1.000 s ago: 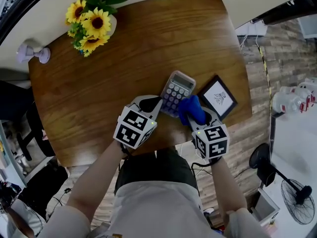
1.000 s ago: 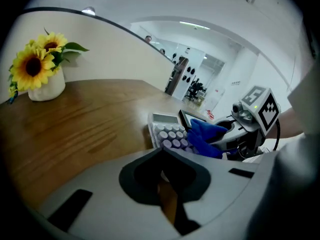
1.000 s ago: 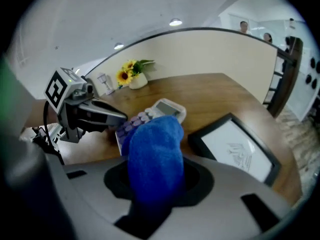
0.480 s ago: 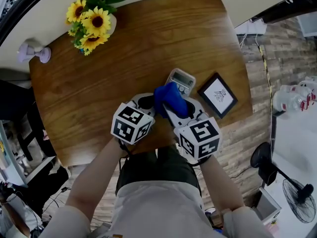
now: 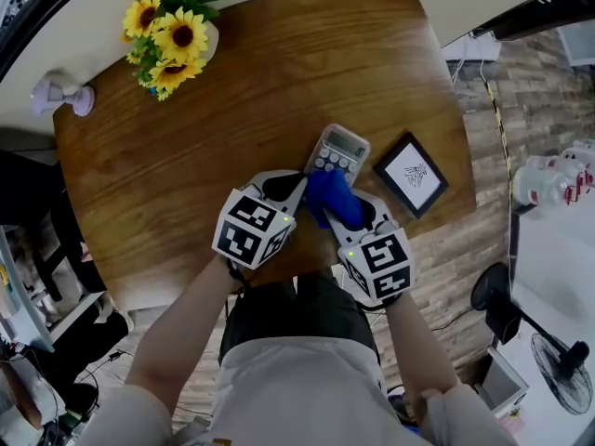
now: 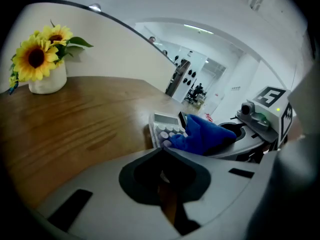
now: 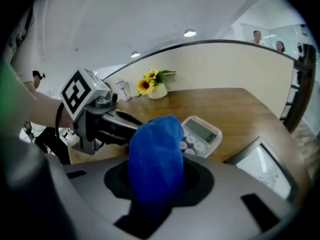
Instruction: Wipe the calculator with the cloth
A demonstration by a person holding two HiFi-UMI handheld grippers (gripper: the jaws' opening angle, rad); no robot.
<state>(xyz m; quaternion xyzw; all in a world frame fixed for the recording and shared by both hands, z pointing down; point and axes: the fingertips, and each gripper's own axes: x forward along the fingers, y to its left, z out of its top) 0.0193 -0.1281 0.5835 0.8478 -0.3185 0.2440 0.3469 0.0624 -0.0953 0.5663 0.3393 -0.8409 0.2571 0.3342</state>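
Two grippers met at centre frame. A sunflower vase sat upper left on the wooden table. The left gripper had its jaws together on nothing, tips by the calculator, at its lower-left edge. The blue cloth covered the lower keys, pinched in the right gripper. A picture frame lay just right. The calculator looked light, rigid and likely to slide, so brace an edge. The cloth was soft, so a bunched grip works.

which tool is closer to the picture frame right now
Right. The right tool, holding the blue cloth, sits just left of the picture frame. The left tool is farther off, on the calculator's opposite side.
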